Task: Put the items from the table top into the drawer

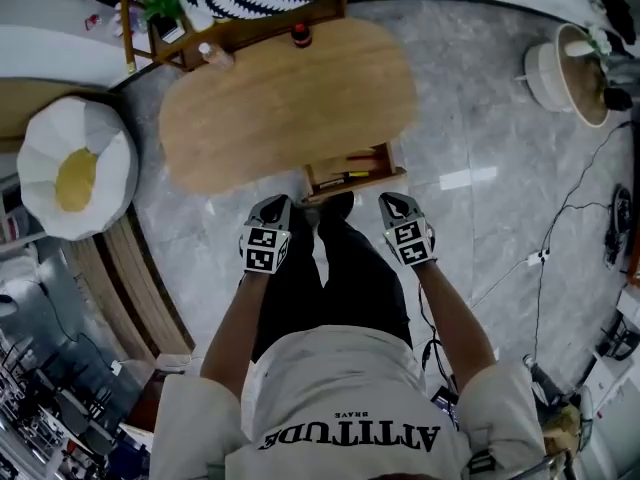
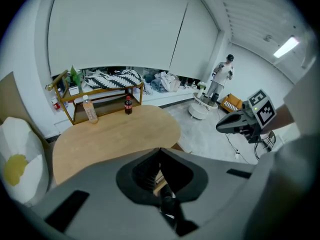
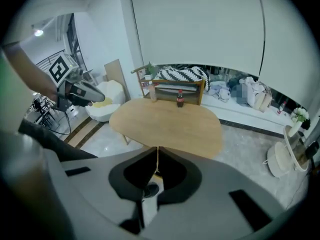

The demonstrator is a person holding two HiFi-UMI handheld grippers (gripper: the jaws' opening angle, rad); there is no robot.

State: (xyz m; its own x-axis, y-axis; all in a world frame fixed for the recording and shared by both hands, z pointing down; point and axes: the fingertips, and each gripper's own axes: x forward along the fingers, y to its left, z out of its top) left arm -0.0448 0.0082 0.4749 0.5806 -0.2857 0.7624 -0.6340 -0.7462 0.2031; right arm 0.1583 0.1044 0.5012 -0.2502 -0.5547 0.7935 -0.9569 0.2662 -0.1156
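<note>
Looking down in the head view, the person stands at the near side of the bench (image 1: 290, 108). The drawer (image 1: 352, 174) is pulled open from the bench's near edge, and some small items (image 1: 345, 176) already lie in it. Two things stand at the bench's far edge: a clear bottle (image 1: 213, 55) and a dark bottle (image 1: 300, 35). The left gripper (image 1: 272, 208) and the right gripper (image 1: 396, 206) hang off the bench, just in front of the drawer, near the person's legs.

In the left gripper view, the fingers of the left gripper (image 2: 160, 151) meet in one seam and nothing is between them. Beyond them the bench (image 2: 115, 134) carries both bottles at its far edge, the clear bottle (image 2: 89, 110) to the left of the dark bottle (image 2: 128, 105).

In the right gripper view, the fingers of the right gripper (image 3: 157, 154) are also pressed together and empty. The same two bottles stand at the far side of the bench (image 3: 167, 126).

I judge that the task is between two picks, with the bottles not yet put away. The next move calls for opening one pair of fingers wide, reaching across the bench to a bottle and gripping its body. The bottle probably must be laid down to fit in the drawer.
</note>
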